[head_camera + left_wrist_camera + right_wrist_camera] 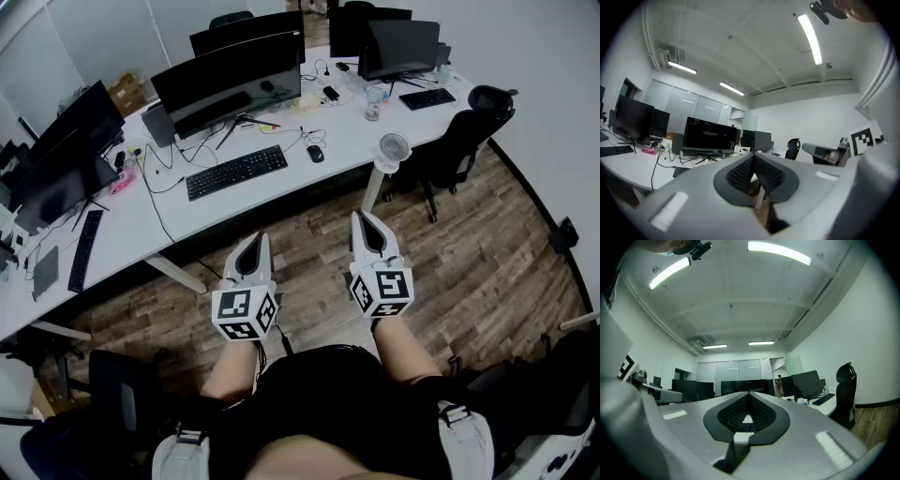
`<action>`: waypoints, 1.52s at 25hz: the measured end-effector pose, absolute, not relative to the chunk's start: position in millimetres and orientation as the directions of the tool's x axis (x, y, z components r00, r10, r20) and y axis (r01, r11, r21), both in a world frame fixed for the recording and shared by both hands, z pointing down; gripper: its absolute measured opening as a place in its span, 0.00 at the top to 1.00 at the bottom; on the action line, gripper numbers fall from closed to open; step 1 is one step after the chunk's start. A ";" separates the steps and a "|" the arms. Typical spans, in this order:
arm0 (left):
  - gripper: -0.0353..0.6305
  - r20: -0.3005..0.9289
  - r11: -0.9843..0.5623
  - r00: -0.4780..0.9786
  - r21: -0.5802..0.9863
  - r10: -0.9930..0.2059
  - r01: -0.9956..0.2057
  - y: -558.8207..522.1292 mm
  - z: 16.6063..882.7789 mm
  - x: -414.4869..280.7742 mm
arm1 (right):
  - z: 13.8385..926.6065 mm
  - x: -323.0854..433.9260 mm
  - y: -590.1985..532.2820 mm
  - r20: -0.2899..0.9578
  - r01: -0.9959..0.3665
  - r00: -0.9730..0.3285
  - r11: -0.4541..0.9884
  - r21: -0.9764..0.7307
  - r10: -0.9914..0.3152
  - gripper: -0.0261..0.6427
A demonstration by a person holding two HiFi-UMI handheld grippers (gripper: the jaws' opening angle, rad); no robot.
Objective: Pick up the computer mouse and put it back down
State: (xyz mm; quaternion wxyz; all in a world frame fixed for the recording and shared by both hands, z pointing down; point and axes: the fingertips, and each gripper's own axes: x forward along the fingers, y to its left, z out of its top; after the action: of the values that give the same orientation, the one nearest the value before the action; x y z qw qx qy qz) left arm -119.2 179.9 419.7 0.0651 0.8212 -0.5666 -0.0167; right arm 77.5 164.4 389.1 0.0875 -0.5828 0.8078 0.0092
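The jaws of the left gripper (253, 240) are sitting fully closed, ribbed pads meeting tip to tip with nothing between them, and the jaws of the right gripper (362, 217) are doing the same, so neither one is holding or touching anything. The small black oval computer mouse (315, 153) is lying on the long white worktop (347, 141), just to the right of the flat black keyboard (236, 172) and to the left of the round white desk fan (395, 148), with the wide curved black monitor (228, 82) standing behind it. Its long axis is appearing to run away from the person, roughly in line with the way the grippers are pointing, though it is too small here to be sure. From the jaws it is lying ahead and well apart, across a stretch of brown wooden floor (309, 234) and past the worktop's near edge. It is falling between the lines of the two grippers, and the right gripper is looking the nearer one, with the mouse ahead and a little to its left. Both grippers are hanging over the floor and pointing about level, so the coming reach is probably calling for the right gripper to be going forward, dipping downward and opening its jaws before arriving at the mouse's sides.
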 end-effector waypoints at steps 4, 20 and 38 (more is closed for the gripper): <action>0.87 0.044 -0.343 0.351 0.133 -0.935 -0.930 179.9 421.1 -130.9 | 388.3 66.3 162.8 -0.158 -0.942 -0.305 0.323 -0.097 -0.939 0.96; 0.87 0.036 -0.380 0.390 0.156 -0.920 -0.912 171.0 435.4 -194.8 | 392.7 -0.7 158.3 -0.154 -0.957 -0.268 0.282 -0.074 -0.951 0.96; 0.87 0.078 -0.372 0.381 0.113 -0.921 -0.921 48.9 455.1 -149.6 | 418.7 42.2 29.2 -0.132 -0.949 -0.286 0.300 -0.100 -0.949 0.96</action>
State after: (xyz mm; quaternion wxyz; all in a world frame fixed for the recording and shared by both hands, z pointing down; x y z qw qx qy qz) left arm -149.6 48.9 455.1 0.0687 0.8282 -0.5562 0.0011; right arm 42.2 29.2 418.7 0.0831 -0.5917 0.8018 -0.0012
